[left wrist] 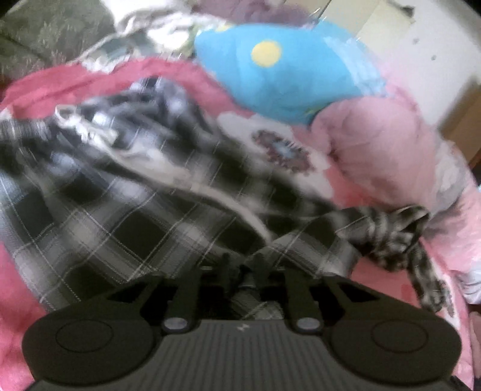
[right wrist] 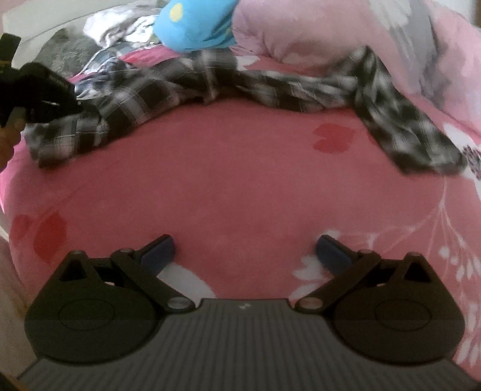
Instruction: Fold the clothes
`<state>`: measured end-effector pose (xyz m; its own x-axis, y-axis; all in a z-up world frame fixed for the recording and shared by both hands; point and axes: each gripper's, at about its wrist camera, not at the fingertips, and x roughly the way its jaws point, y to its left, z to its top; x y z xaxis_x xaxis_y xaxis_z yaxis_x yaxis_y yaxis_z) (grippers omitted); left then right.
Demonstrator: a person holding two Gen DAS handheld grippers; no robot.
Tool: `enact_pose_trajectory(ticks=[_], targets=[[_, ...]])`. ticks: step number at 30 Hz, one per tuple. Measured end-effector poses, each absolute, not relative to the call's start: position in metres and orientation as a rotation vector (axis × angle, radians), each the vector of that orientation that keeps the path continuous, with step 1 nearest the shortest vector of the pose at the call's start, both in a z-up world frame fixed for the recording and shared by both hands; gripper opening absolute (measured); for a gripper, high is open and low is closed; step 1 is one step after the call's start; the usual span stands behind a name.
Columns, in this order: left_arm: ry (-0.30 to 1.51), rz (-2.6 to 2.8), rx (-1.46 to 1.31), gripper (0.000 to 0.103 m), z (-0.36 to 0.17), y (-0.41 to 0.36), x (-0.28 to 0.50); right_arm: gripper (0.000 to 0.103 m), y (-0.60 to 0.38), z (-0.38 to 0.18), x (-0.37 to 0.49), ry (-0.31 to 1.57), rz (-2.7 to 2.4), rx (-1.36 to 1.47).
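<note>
Left wrist view: the left tool (left wrist: 240,264) has plaid cloth between its narrowly parted fingers, but blur hides whether they pinch it. The shirt (left wrist: 126,192) lies rumpled on the bed (left wrist: 18,246) — spread it flat first.

Right wrist view: the right tool (right wrist: 244,251) is spread wide, empty — aim for the far sleeve (right wrist: 399,132).

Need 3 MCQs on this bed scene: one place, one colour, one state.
1. The blue plush toy lies: A) beyond the plaid shirt, beside the pink quilt; B) under the shirt; C) on the floor.
2. Its round spot is: A) red; B) yellow; C) green.
3. The right hand-held gripper is: A) shut on the shirt; B) open, empty; C) shut, empty.
Key: 1A, both views show it past the shirt; 2B, yellow on blue; 3B, fingers wide apart over bare sheet.
</note>
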<state>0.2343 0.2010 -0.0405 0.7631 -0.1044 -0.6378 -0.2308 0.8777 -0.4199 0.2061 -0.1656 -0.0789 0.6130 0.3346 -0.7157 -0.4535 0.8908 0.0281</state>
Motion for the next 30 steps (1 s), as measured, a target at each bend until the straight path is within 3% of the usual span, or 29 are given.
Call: enact_pose_trajectory(ticks=[5, 10, 13, 18, 26, 30], targets=[[0.514, -0.012, -0.401, 0.054, -0.024, 0.18, 0.189, 0.102, -0.188, -0.072, 0.216, 0.753, 0.445, 0.012], [0.499, -0.073, -0.327, 0.057, -0.032, 0.159, 0.173, 0.102, -0.171, -0.055, 0.214, 0.628, 0.524, 0.045], [0.538, -0.046, -0.245, 0.053, -0.045, 0.148, 0.177, 0.097, -0.138, -0.047, 0.216, 0.554, 0.575, -0.025], [0.551, -0.012, -0.18, 0.044, -0.064, 0.143, 0.18, 0.053, -0.074, -0.054, 0.234, 0.543, 0.639, -0.15], [0.54, 0.055, -0.261, 0.026, -0.076, 0.168, 0.185, 0.038, -0.025, -0.072, 0.238, 0.557, 0.708, -0.275], [0.553, 0.067, -0.275, 0.025, -0.078, 0.172, 0.187, 0.036, -0.012, -0.076, 0.243, 0.568, 0.703, -0.291]])
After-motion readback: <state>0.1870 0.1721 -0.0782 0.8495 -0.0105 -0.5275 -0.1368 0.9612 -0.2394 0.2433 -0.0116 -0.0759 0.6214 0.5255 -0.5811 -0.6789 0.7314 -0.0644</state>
